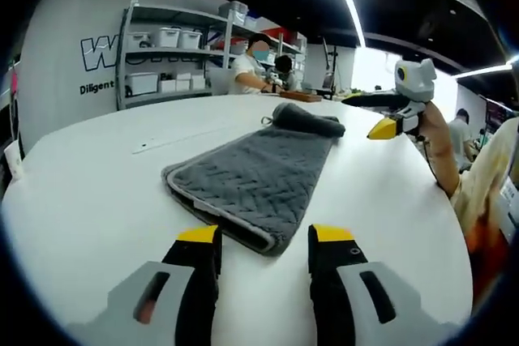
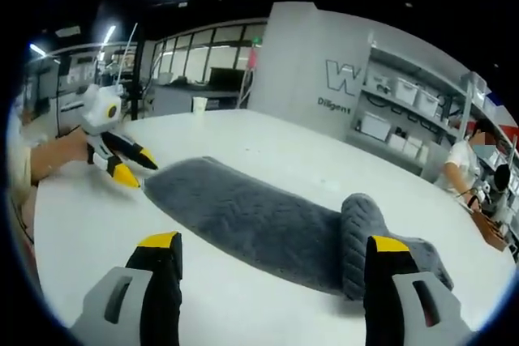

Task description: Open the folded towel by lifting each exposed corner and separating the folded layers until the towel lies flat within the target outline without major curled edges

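— Where's the towel [image 1: 258, 177]?
— Lying grey along the white table [image 1: 97, 200], mostly spread out, far end still rolled into a bump.
— And the left gripper [image 1: 263, 237]?
— Hovering at the near edge, jaws spread wide, gripping nothing.
— The right gripper [image 2: 272, 242]?
— Also released, jaws parted over the rolled end, nothing held.

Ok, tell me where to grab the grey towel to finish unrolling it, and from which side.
Take the grey towel by its rolled-up end, probably best with the right gripper, whose open jaws already straddle it. Come from beyond the roll, pinch its loose outer edge and pull away from the flat part. The left gripper, open at the opposite flat end, could pin that down.
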